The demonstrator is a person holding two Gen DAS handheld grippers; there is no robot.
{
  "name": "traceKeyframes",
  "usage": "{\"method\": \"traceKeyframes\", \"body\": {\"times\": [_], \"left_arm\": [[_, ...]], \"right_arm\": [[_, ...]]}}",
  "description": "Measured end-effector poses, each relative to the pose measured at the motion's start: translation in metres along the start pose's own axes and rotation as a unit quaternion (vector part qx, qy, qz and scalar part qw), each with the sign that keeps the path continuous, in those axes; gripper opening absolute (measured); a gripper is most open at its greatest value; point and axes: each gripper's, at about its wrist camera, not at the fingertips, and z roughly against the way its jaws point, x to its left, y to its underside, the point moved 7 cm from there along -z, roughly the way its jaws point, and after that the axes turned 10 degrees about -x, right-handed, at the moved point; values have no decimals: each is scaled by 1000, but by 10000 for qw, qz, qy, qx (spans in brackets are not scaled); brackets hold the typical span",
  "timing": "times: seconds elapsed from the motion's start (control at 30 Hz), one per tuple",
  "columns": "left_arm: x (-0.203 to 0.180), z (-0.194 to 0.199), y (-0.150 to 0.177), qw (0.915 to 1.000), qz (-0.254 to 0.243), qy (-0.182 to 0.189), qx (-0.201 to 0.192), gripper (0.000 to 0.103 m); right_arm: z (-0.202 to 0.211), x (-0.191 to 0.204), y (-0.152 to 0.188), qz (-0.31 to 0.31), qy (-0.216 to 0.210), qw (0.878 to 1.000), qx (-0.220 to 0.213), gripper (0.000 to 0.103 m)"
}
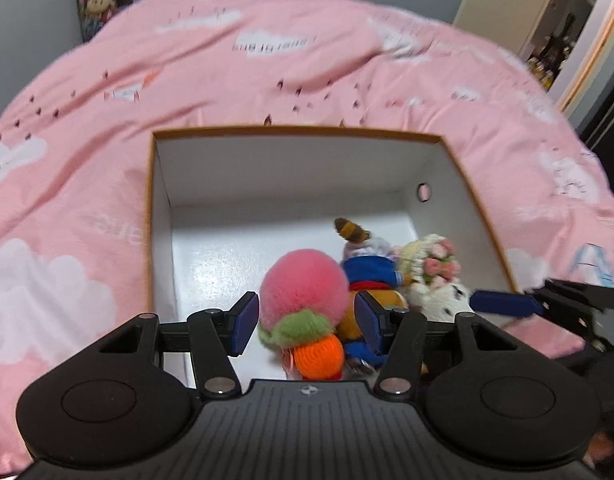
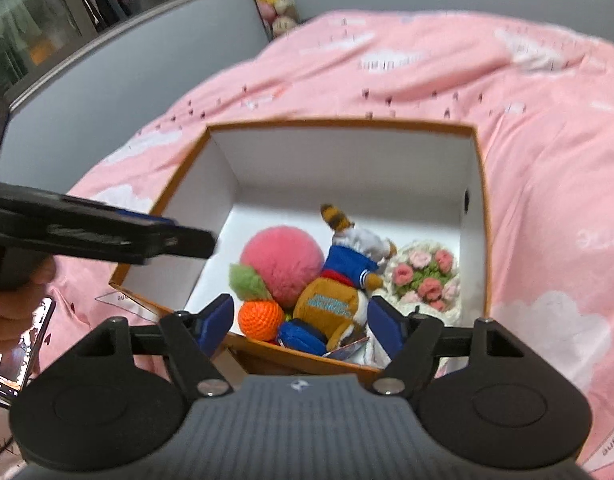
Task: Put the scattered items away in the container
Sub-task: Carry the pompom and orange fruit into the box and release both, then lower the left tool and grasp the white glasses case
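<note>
Released fingers hover over the raccoon plush, lying tail-away in the box.

Box near wall hidden behind the right gripper body; brown plush toy lettering too blurred to read; phone left of box cut by frame edge

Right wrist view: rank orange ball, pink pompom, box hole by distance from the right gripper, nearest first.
From the right gripper:
1. Orange ball, just by the left finger, near box corner.
2. Pink pompom, behind the ball, mid-box.
3. Box hole, right wall, far end.
</note>
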Motion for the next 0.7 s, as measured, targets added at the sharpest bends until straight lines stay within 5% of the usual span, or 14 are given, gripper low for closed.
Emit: {"method": "traceKeyframes", "body": {"times": [0.27,0.37,0.5,0.7], "left_arm": [[-4,47,47,9997,-134,218,-9,62],[-4,46,76,9993,-88,227,289,61],[-13,46,109,9966,-168,455,669,56],[-29,63,141,9907,-410,755,1057,53]], "right_arm": [[37,10,21,-80,37,9997,-245,75],[42,16,34,-136,-70,9998,-86,72],[46,28,58,-173,-298,9987,362,53],[66,48,93,212,-462,9940,968,53]]}}
